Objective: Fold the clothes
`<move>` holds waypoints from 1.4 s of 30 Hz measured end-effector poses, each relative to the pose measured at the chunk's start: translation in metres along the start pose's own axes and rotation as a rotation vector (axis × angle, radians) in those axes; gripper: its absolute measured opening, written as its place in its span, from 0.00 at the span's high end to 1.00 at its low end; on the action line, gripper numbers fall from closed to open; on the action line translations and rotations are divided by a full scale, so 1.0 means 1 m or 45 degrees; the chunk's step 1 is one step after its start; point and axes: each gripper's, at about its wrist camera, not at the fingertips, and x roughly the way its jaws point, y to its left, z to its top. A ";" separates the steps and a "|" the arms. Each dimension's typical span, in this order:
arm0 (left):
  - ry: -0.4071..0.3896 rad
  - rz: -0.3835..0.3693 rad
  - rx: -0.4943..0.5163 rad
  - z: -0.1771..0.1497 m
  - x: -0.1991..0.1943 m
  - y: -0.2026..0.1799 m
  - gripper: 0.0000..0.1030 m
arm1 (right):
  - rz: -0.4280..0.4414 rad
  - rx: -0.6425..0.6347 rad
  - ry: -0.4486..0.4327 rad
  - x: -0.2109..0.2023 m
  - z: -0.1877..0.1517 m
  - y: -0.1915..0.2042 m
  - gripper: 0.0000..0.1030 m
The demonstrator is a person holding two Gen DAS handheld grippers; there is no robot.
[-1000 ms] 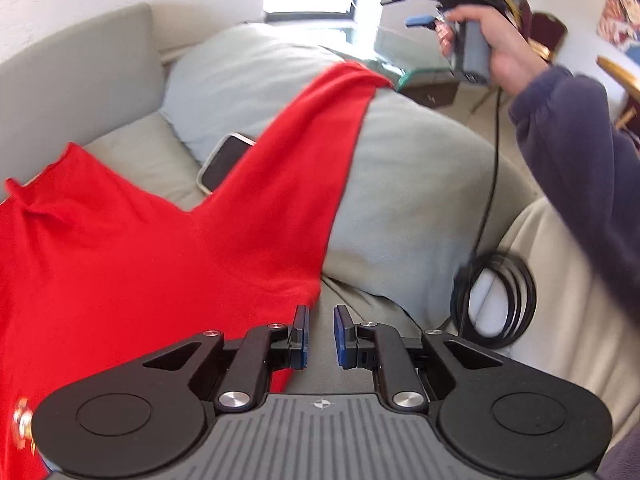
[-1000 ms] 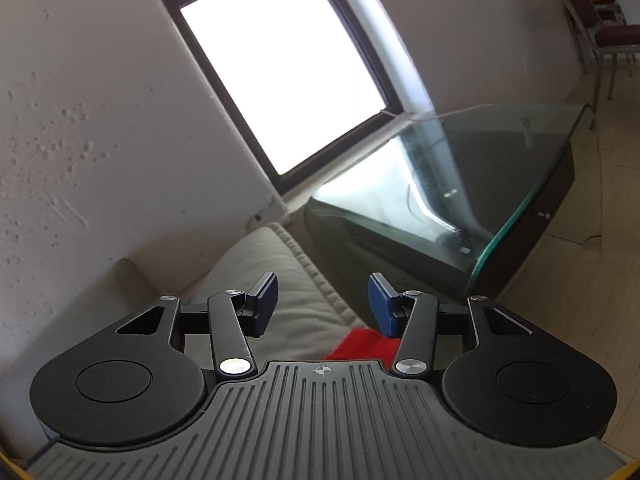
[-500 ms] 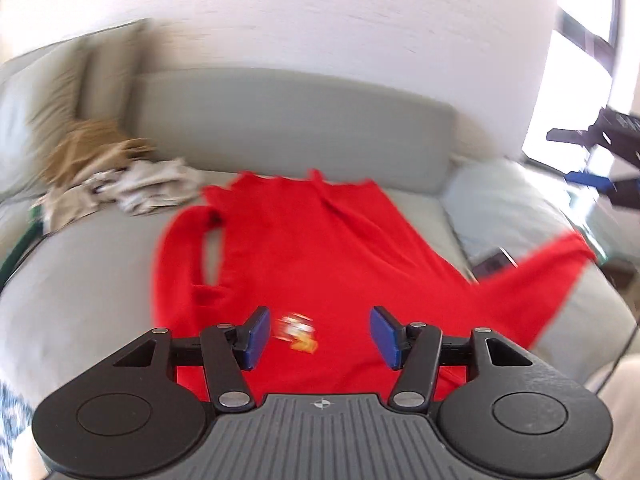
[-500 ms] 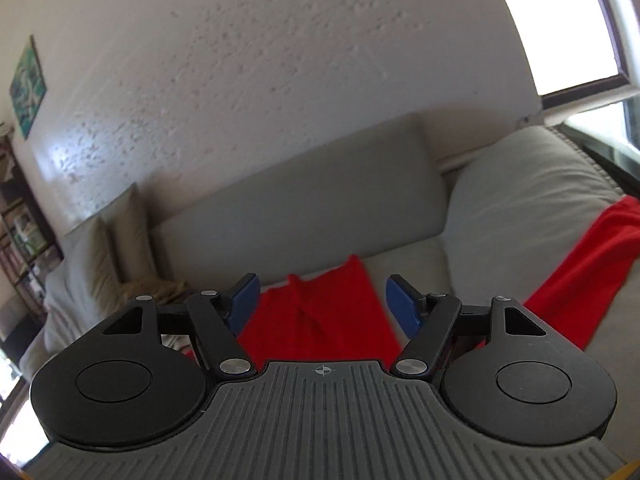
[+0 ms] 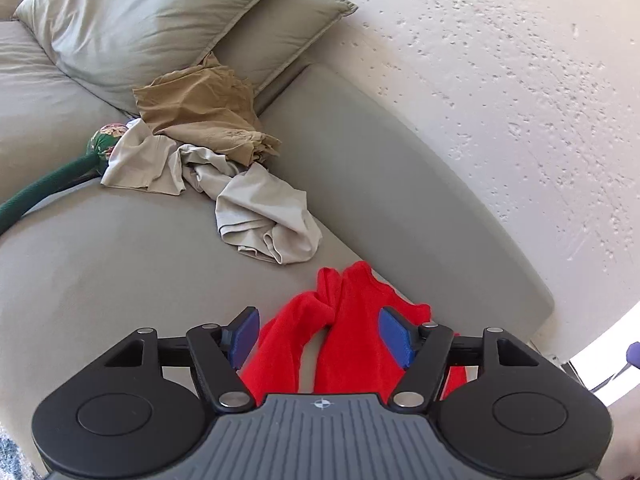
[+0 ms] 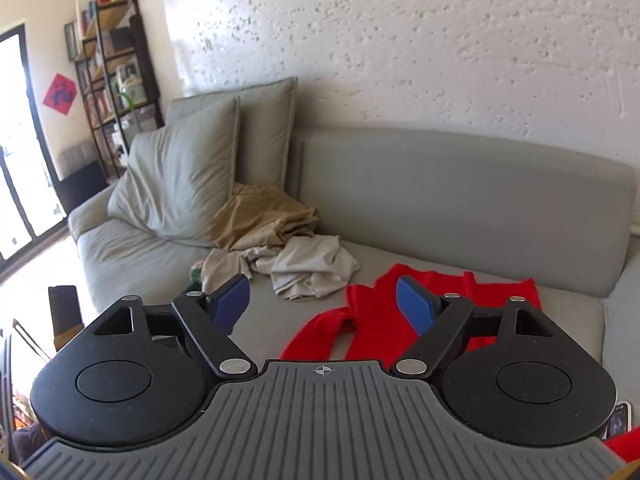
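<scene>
Lying unfolded on the grey fabric sofa (image 6: 460, 196), the red cotton shirt (image 6: 404, 316) awaits folding; both grippers' jaws, lately widening, grasp nothing.

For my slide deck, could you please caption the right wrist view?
Open right tool above a red shirt on a grey sofa, unfolded clothes beyond.

Rough white textured wall (image 6: 420, 40) behind a long grey sofa (image 6: 460, 184) with a padded backrest. Two grey-green cushions (image 6: 192, 168) propped at the far left end of the seat. Beyond, at far left, a dark open shelving unit (image 6: 114, 60) crowded with books, a red diamond-shaped hanging (image 6: 60, 94) on the wall, and a bright glass door (image 6: 16, 148) spilling daylight onto the floor
</scene>
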 end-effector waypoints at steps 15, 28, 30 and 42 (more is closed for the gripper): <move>0.150 0.143 -0.234 0.022 0.111 0.098 0.52 | -0.171 0.140 0.590 0.323 -0.053 0.016 0.33; 0.145 0.189 -0.251 0.026 0.114 0.121 0.50 | -0.371 -0.097 0.712 0.410 -0.084 0.031 0.37; 0.146 0.183 -0.257 0.026 0.114 0.122 0.49 | -0.372 -0.111 0.699 0.411 -0.086 0.030 0.44; 0.066 0.130 -0.371 0.027 0.103 0.134 0.48 | 0.051 0.053 0.359 0.339 -0.054 0.020 0.90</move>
